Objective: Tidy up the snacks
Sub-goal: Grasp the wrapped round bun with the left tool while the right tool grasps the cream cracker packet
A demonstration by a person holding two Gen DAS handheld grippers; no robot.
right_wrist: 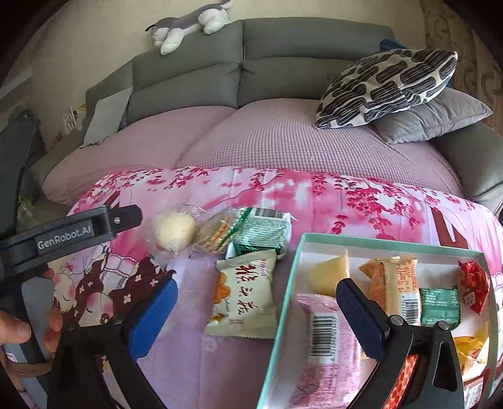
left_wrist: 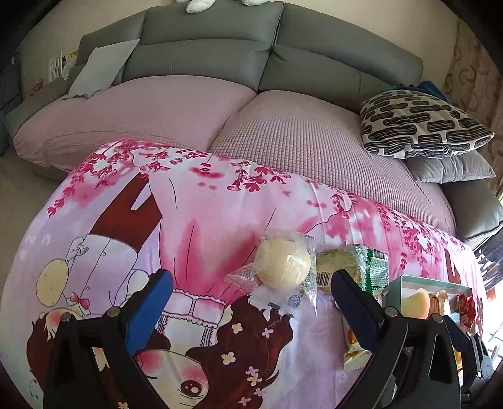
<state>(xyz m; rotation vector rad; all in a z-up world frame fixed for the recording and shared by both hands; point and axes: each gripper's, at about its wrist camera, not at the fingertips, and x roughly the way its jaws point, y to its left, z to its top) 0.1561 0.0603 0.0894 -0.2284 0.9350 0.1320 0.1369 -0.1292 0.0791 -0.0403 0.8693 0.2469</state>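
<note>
Right wrist view: box running off the near and right edges; right gripper finger covering part of its packets. Left wrist view: plush toy cropped at the far edge; cream packet lying half hidden behind the left gripper finger.

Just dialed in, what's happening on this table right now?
A person holding two grippers is sorting snacks into a box. Several packets already lie inside. Four remain on the cloth: a round bun, crackers, a green packet and a white packet. The left gripper is open near the bun; the right gripper is open and empty.
</note>
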